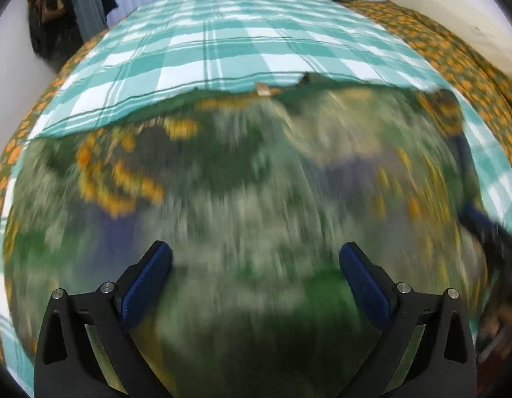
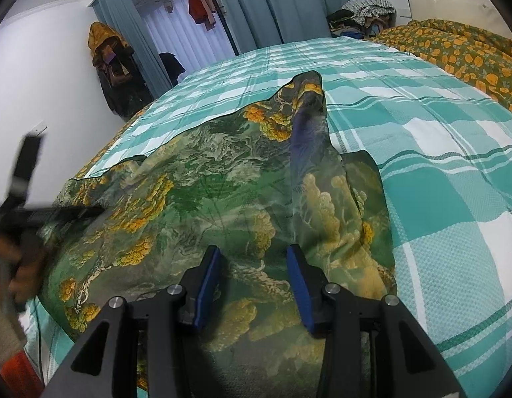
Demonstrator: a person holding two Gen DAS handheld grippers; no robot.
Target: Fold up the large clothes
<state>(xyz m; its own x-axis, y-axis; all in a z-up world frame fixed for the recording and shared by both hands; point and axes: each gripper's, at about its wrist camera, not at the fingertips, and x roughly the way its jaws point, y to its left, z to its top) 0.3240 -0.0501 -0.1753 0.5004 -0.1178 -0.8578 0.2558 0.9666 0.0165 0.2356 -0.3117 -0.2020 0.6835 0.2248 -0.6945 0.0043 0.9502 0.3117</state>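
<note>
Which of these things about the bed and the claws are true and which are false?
1. The green cloth with yellow-orange patches lies on a teal-and-white checked bedspread. True.
2. The left claw is squeezed shut. False: its blue fingers stand wide apart with nothing pinched.
3. The checked bedspread is red. False: it is teal and white.
4. An orange-flowered blanket lies at the bed's far right. True.
5. The right claw hangs over the green cloth. True.

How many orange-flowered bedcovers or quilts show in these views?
1: the olive quilt with orange flowers lies bunched along the far right edge of the teal-and-white checked sheet. More may be hidden.
</note>
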